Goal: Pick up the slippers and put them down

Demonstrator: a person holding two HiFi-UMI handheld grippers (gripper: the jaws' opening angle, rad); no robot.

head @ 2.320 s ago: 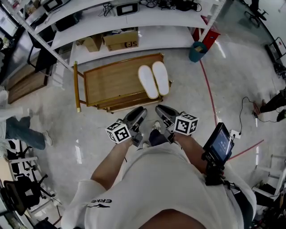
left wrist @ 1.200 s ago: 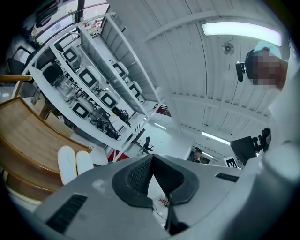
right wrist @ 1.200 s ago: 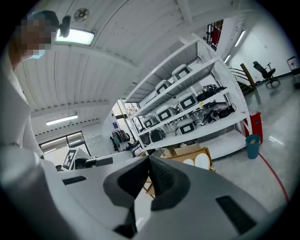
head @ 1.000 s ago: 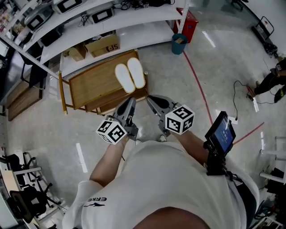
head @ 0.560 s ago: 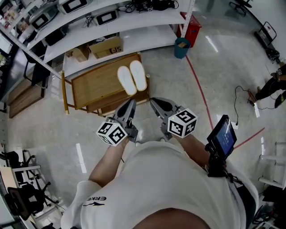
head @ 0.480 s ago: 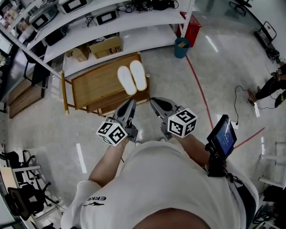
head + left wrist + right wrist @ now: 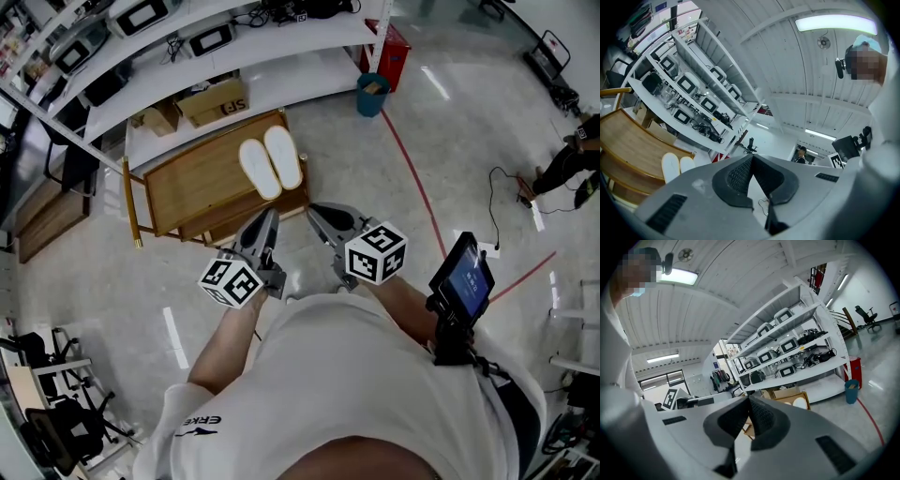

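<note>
The white slippers [image 7: 270, 164] lie side by side at the right end of a low wooden surface [image 7: 187, 192], which stands on the floor in front of white shelving [image 7: 300, 75]. Just behind the surface, a cardboard box [image 7: 214, 99] is printed "SF". The person's white shirt [image 7: 356, 394] reads "ERKE" near its edge. Compared with the earlier frames, the slippers have not moved and both tongs have stayed where they were. The left tongs [image 7: 270, 216] and right tongs [image 7: 312, 208] are held out about level in front of the chest. They point toward the surface, short of the slippers, each pair pressed together on nothing.
</note>
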